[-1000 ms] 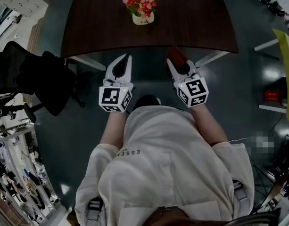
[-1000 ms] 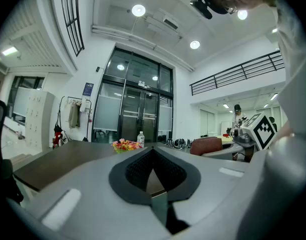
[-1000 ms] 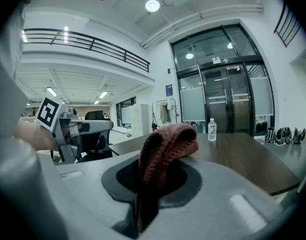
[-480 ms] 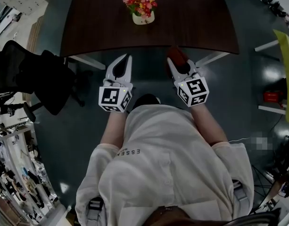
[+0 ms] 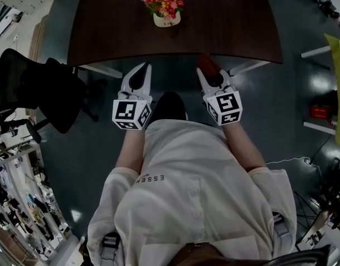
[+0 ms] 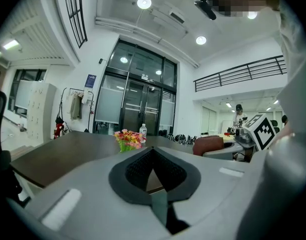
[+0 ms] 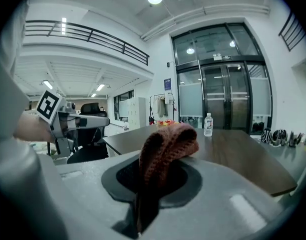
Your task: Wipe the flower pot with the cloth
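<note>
Your left jaws: left gripper (image 5: 141, 68) pressed together, nothing between them
Your right jaws: right gripper (image 5: 205, 65) clamped on the red knitted cloth (image 7: 168, 143), its folded end bulging forward past the tips
Flower pot (image 5: 166, 20): upright on the dark table (image 5: 231, 26), well ahead of both grippers

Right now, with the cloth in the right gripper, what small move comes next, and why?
Probably carry the right gripper forward over the dark wooden table toward the small white flower pot. That gripper is shut on the reddish-brown knitted cloth but hangs short of the table's near edge, and the pot stands well beyond it.
</note>
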Available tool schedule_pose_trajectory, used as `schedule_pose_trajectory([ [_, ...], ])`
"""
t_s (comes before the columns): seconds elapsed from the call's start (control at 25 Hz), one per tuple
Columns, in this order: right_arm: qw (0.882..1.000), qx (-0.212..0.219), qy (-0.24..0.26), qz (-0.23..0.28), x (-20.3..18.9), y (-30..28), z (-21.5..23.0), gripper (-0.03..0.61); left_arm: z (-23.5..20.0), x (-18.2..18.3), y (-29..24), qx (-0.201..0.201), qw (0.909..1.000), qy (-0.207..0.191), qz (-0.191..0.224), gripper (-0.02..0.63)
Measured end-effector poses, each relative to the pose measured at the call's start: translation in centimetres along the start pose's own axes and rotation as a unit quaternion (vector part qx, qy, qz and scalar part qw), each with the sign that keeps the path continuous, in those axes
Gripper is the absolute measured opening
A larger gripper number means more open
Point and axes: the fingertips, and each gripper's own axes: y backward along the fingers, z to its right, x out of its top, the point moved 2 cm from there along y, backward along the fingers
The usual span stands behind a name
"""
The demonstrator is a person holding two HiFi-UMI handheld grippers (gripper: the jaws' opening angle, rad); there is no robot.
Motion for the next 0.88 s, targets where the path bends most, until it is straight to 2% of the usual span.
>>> schedule_pose_trajectory([
  [0.32,0.998,0.0,-0.05,-0.046,-1.5,-5.4,3.2,0.049,-4.1,-1.7,-4.3,-0.004,0.9996,0.028,-0.009,0.015],
  [0.56,0.997,0.011,-0.036,-0.068,0.0,-12.5,6.2,0.048,-9.8,-2.1,-10.7,-0.008,0.9994,0.019,-0.028,0.015],
  [0.72,0.995,0.011,-0.024,-0.095,0.1,-17.0,8.2,0.048,-12.7,-2.6,-15.4,-0.034,0.9984,0.003,-0.045,0.015],
  [0.88,0.994,0.01,-0.022,-0.11,0.5,-19.9,9.6,0.049,-13.4,-3.4,-18.9,-0.078,0.9948,-0.005,-0.066,0.015],
])
